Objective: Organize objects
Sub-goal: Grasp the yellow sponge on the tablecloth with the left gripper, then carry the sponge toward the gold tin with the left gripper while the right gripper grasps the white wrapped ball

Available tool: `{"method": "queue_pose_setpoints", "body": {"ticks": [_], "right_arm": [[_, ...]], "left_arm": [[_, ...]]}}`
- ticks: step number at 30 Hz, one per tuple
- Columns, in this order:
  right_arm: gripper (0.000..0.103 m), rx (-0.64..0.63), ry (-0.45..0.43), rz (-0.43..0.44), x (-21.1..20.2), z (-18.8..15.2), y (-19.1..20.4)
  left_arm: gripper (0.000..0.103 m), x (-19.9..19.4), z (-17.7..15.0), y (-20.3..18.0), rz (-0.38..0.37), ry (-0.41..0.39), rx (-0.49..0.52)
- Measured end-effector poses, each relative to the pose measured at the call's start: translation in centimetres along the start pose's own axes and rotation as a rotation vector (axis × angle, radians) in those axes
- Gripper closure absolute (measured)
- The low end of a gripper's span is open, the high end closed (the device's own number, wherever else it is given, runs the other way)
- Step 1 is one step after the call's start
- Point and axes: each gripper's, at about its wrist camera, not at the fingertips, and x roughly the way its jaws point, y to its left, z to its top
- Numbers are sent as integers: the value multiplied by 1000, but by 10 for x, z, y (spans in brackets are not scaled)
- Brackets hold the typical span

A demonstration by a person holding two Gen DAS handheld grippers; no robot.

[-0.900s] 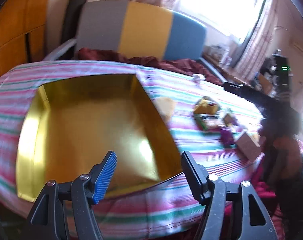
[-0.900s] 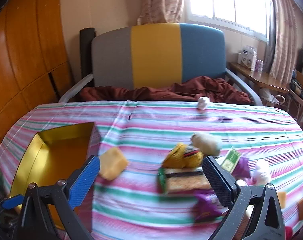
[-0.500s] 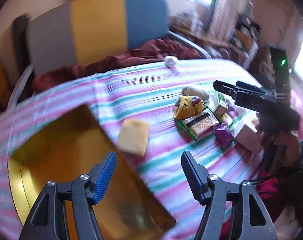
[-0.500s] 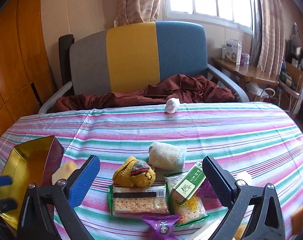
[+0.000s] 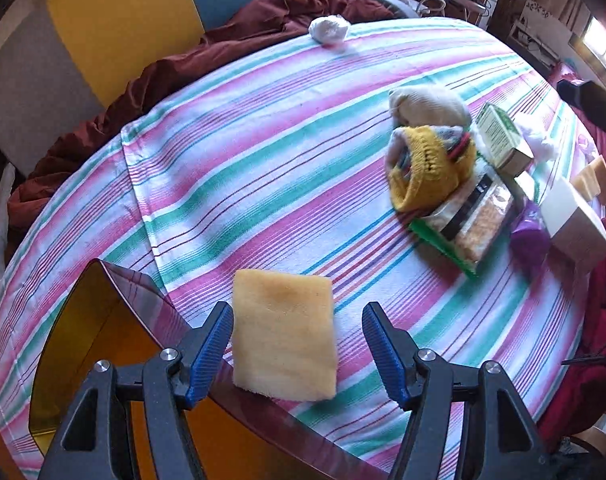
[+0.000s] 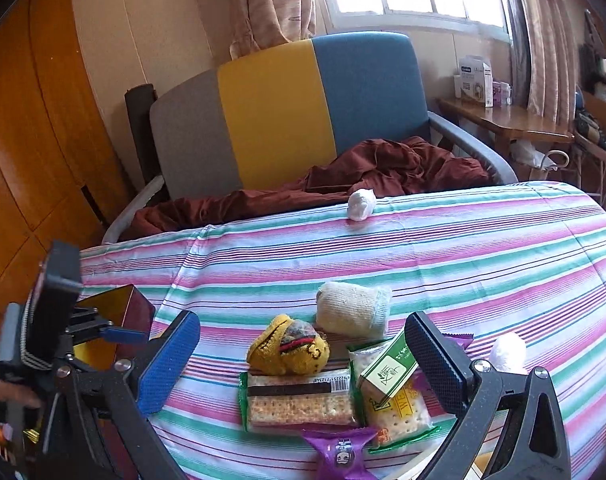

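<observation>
The yellow sponge [image 5: 284, 334] lies flat on the striped desk [image 5: 263, 152], just right of the gold box [image 5: 103, 344] at the near left, and it sits directly between and just beyond the spread fingers of the left gripper [image 5: 297, 354], which points steeply down at it. Its long axis runs near to far, along the line of the fingers, so they stand either side of its short width; the left blue pad looks right beside the sponge's edge, the right one clear of it, and nothing is pinched yet. This hand is plainly the nearer one to the sponge. The right gripper [image 6: 303, 364] hangs further right over the snack pile (cracker packet [image 6: 299, 398], yellow knitted toy [image 6: 289, 346], green box [image 6: 389, 370]), fingers spread as wide as they go and holding nothing, though the green box appears to sit close against the right finger.
</observation>
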Motion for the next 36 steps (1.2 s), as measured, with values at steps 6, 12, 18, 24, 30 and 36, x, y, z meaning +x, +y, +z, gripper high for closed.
{"method": "queue_pose_setpoints", "body": {"ticks": [6,12,18,24,30,36], "right_arm": [[0,0,11,-4,1,0,0],[0,23,47,-26,8,-1,-8],[0,83,127,-16,26,10,-17],[5,48,180,-99,86,63,-22],[23,69,245,-247,166,111,-39],[23,126,285,-329,227,140,-63]], "left_arm": [[54,4,-4,-2,54,-11,33],[57,-33,-27,-6,17,-148,-19],[57,-84,-68,-16,-76,-294,-78],[57,-102,-86,-1,-157,-390,-203],[57,-102,-112,22,-180,-414,-292],[57,-85,-122,33,-201,-395,-360]]}}
